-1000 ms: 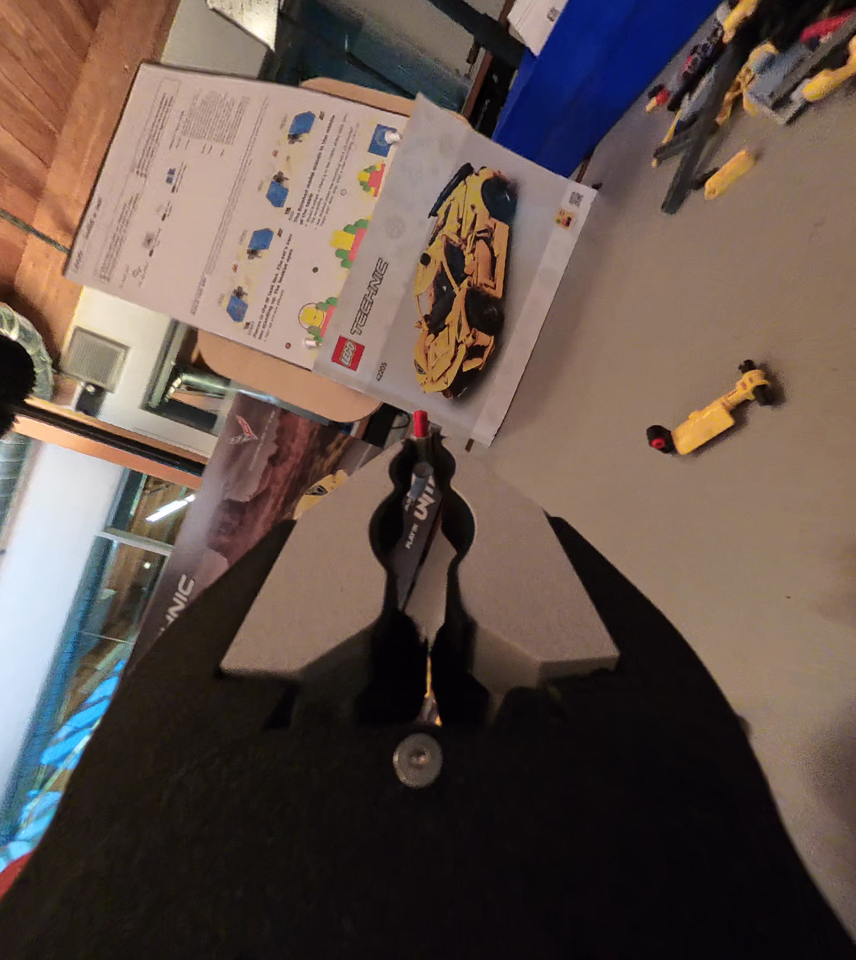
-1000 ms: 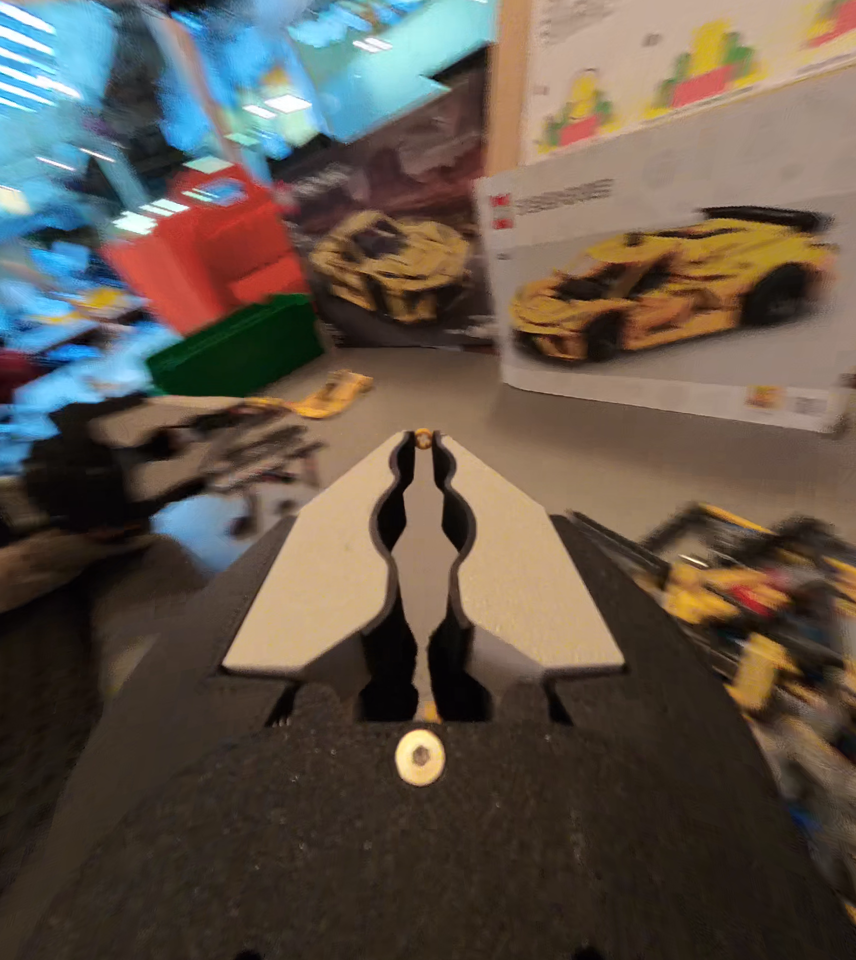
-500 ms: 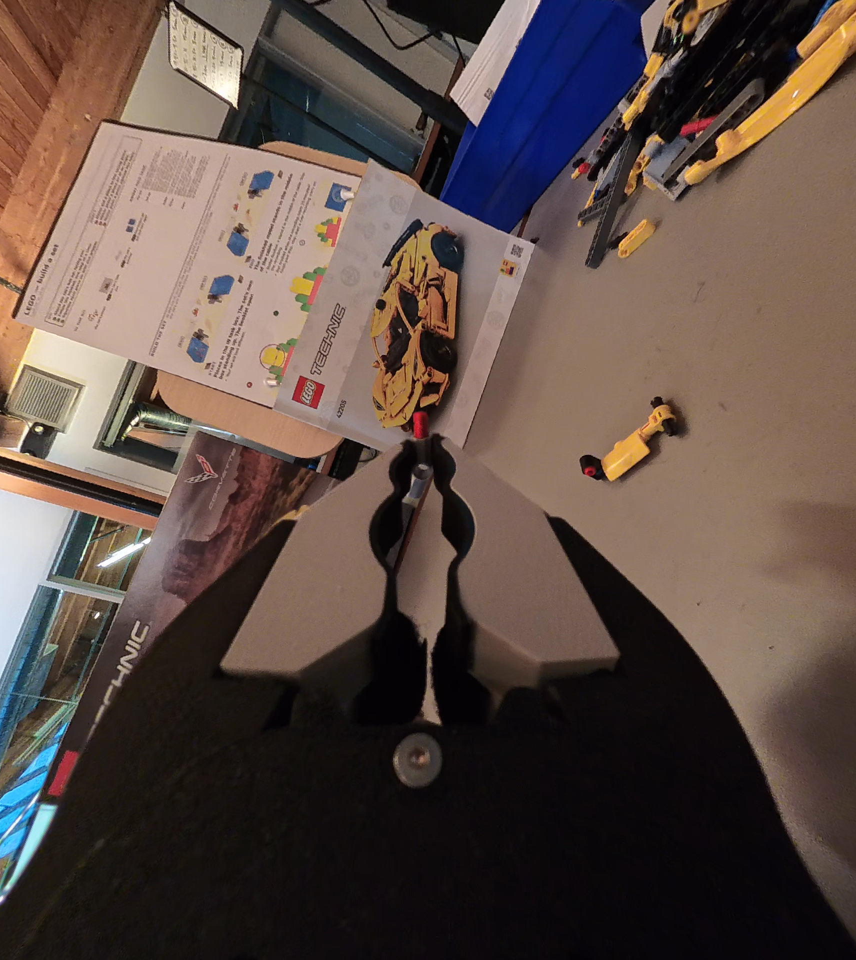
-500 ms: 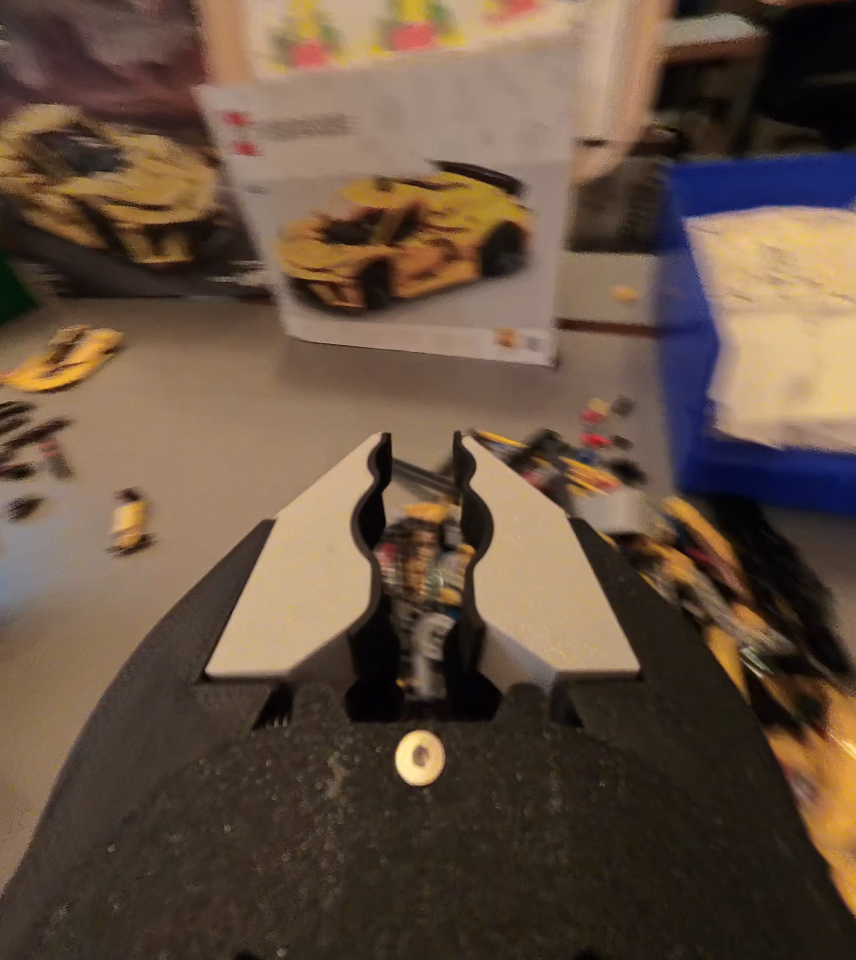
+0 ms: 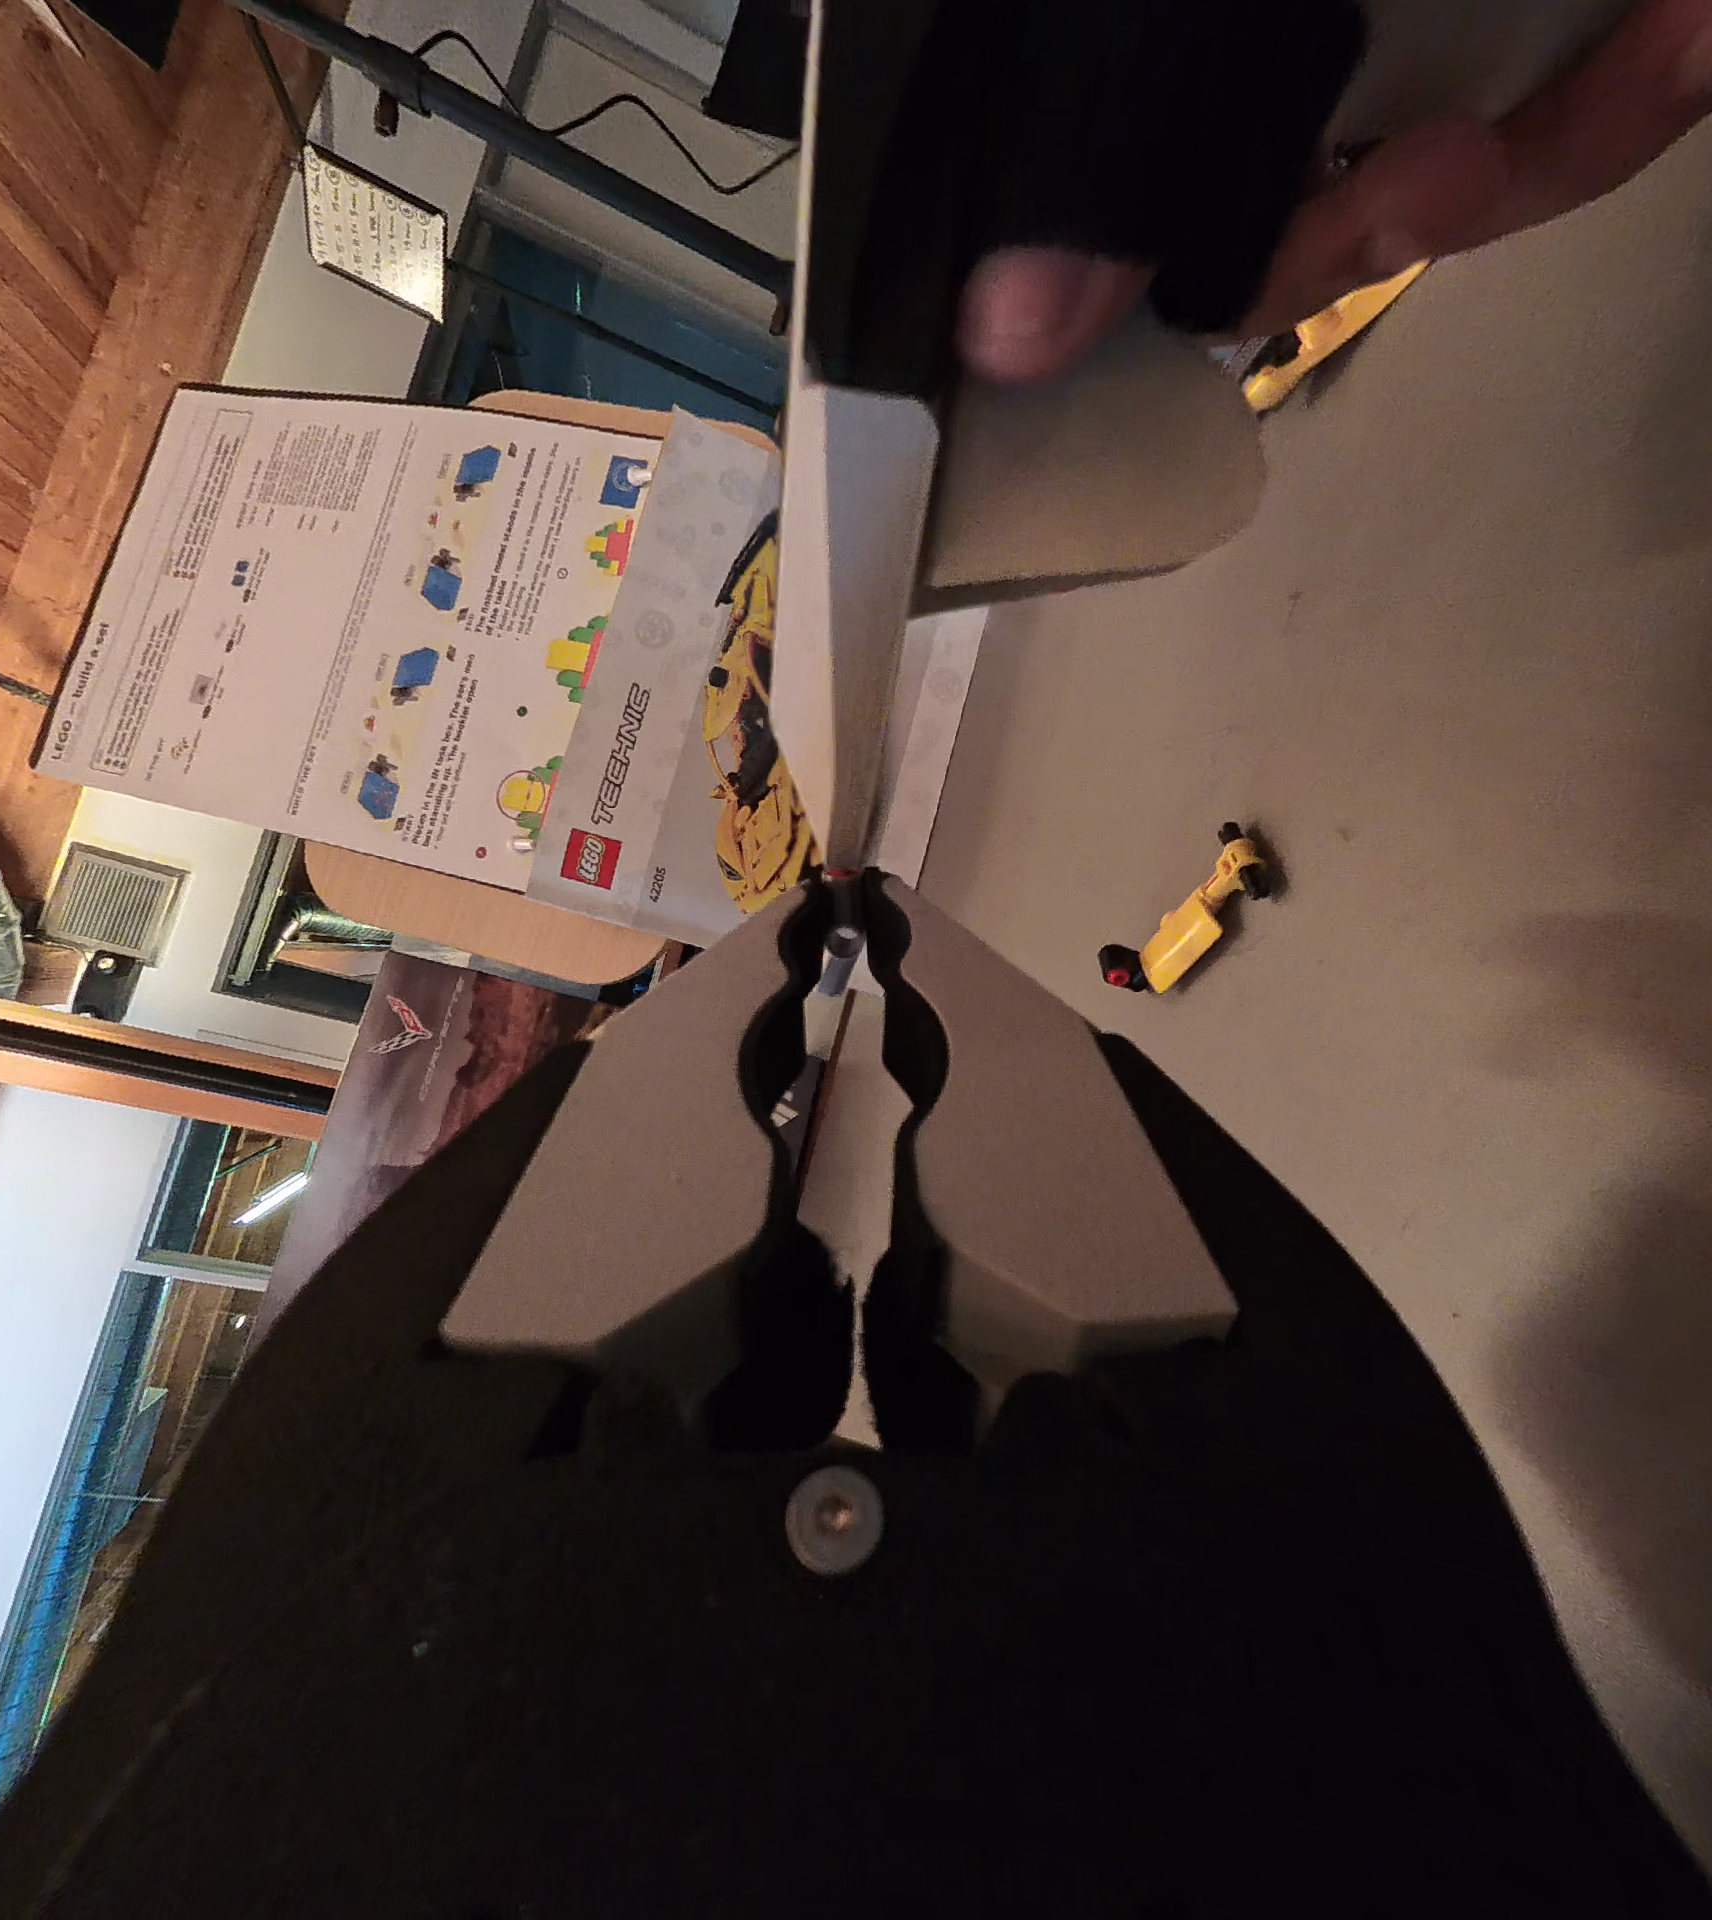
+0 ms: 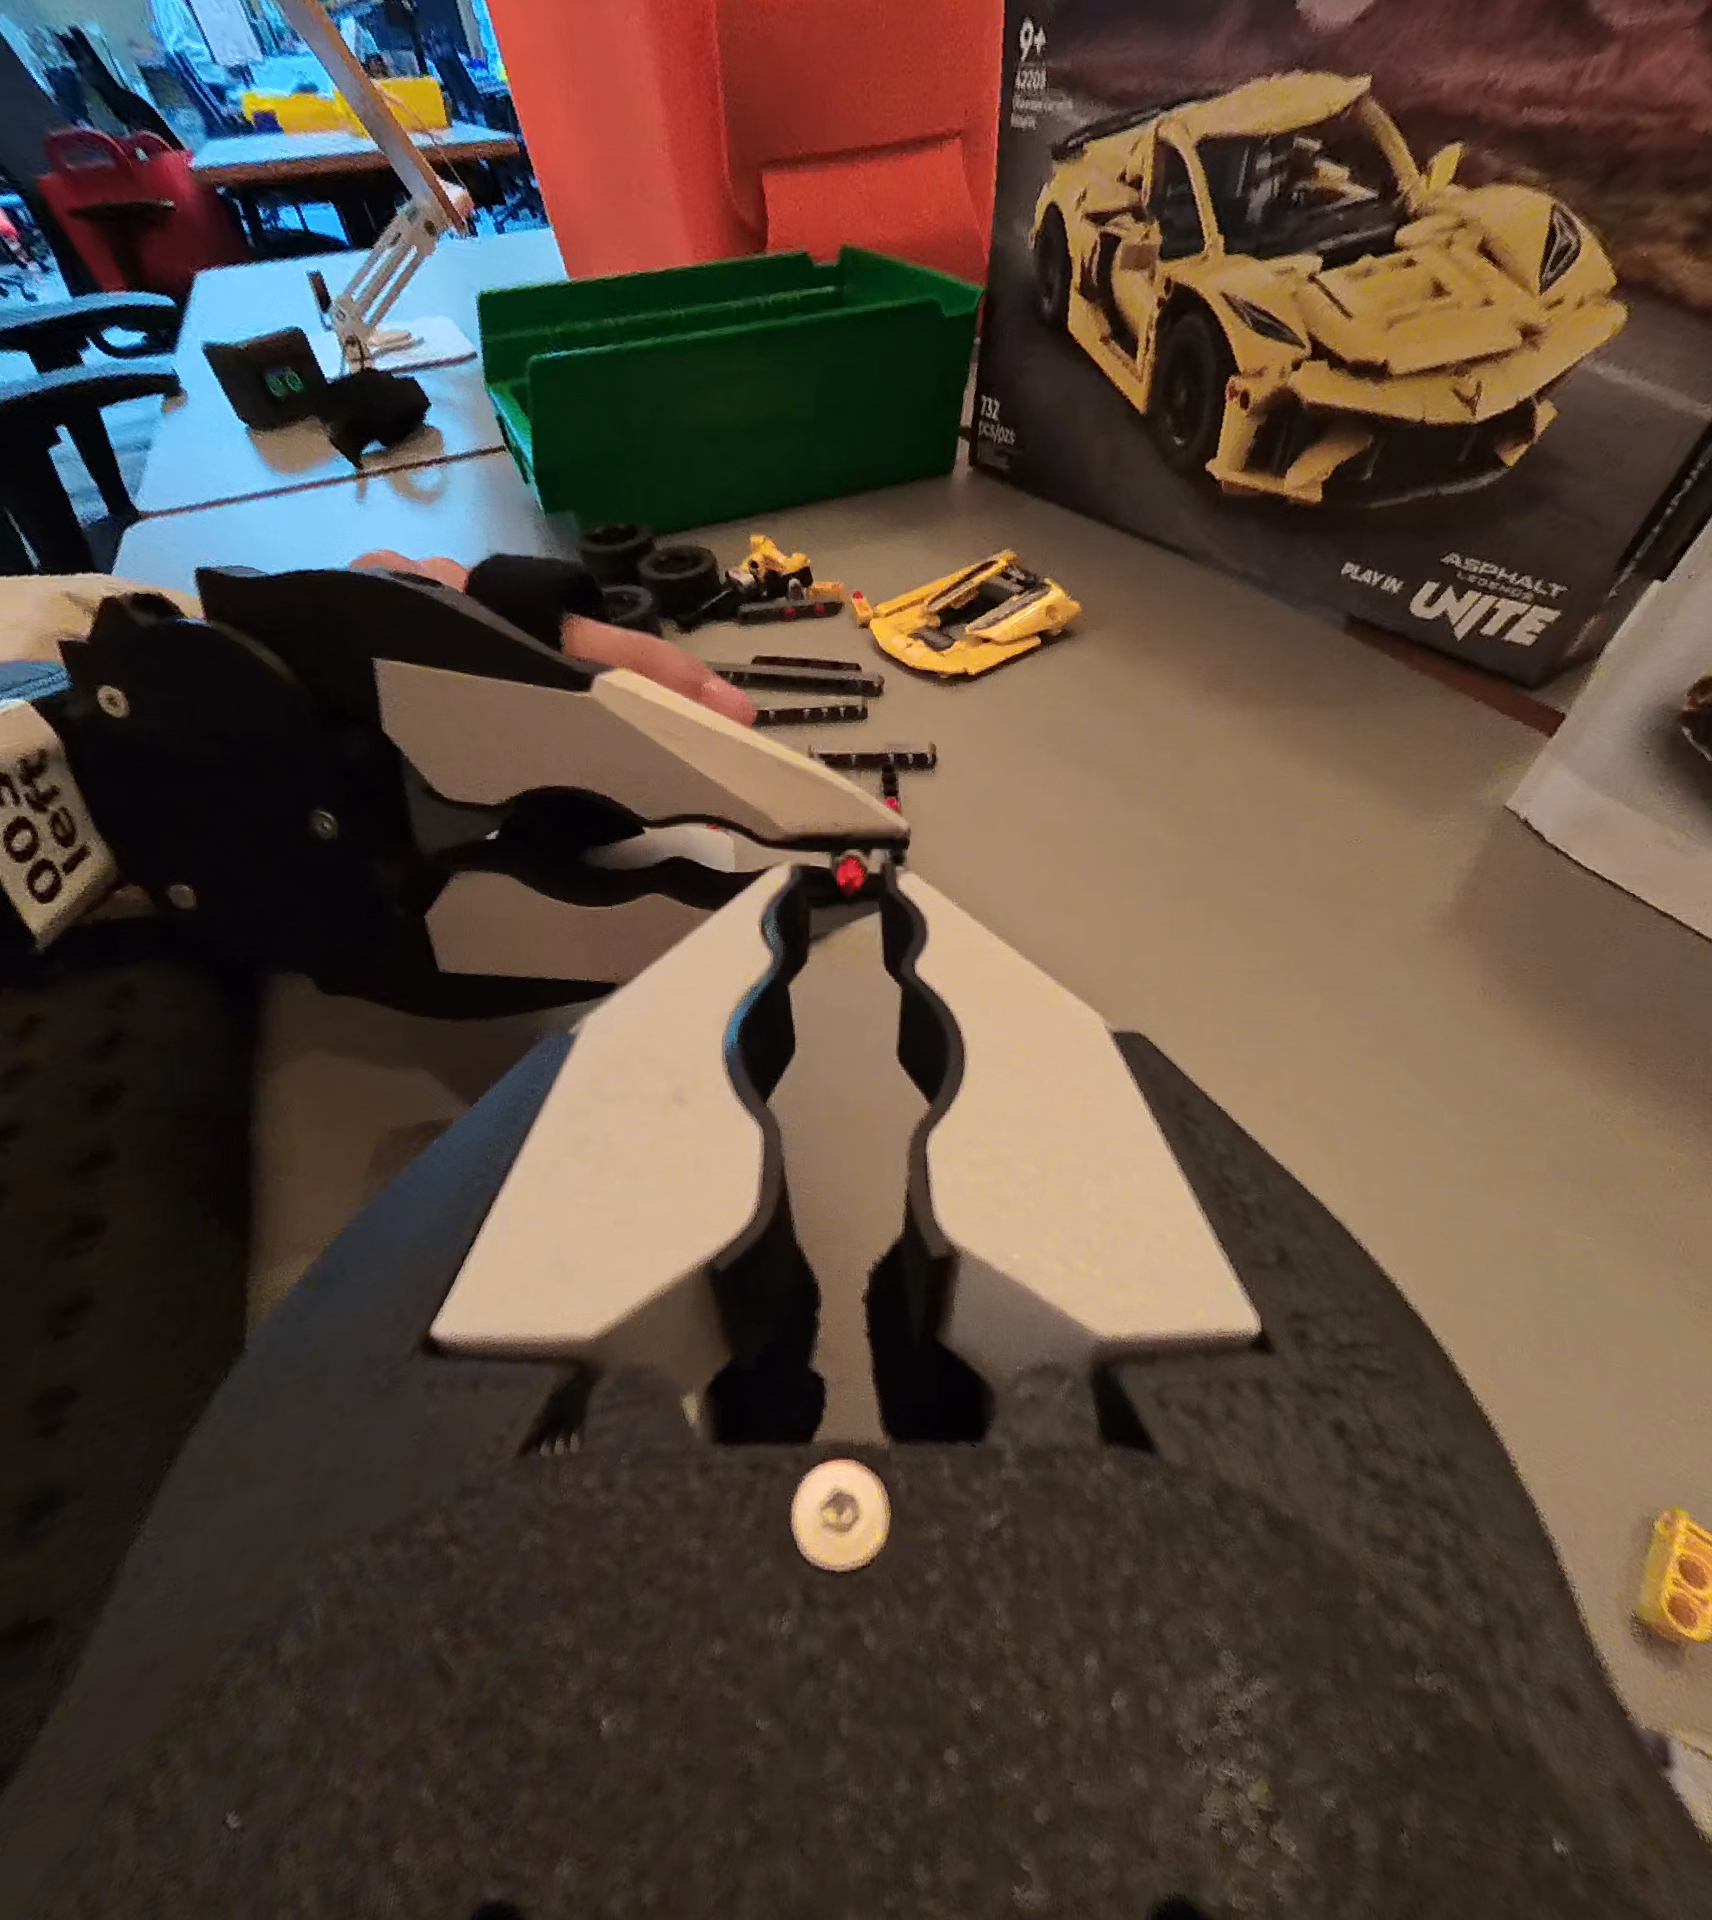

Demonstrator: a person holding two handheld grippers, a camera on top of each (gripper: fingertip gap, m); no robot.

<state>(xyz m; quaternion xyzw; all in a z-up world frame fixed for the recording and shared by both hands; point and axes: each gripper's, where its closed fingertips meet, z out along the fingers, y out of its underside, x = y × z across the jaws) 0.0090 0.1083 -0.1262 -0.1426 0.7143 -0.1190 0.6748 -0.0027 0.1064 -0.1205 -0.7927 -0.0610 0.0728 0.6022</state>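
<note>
My left gripper (image 5: 839,896) is shut on a small grey pin (image 5: 839,940) with a red end, held above the grey table (image 5: 1454,1039). My right gripper (image 6: 847,883) meets it tip to tip. Its jaws stand close around the pin's red end (image 6: 847,876). In the left wrist view the right gripper (image 5: 836,857) comes down from above, held by a gloved hand (image 5: 1091,156). In the right wrist view the left gripper (image 6: 888,831) reaches in from the left.
A small yellow assembly (image 5: 1190,925) lies on the table. A green bin (image 6: 727,384), a car box (image 6: 1351,312), black wheels (image 6: 644,561), black beams (image 6: 800,681) and a yellow body part (image 6: 971,613) sit behind. A booklet (image 5: 644,727) stands at the back. A yellow brick (image 6: 1683,1574) lies near right. The yellow brick (image 6: 1683,1574) is about 20 cm from both grippers' fingertips.
My right gripper opened over the pile of parts, then swung left to my left gripper and narrowed around the pin's red end. My left gripper kept its hold on the pin.
</note>
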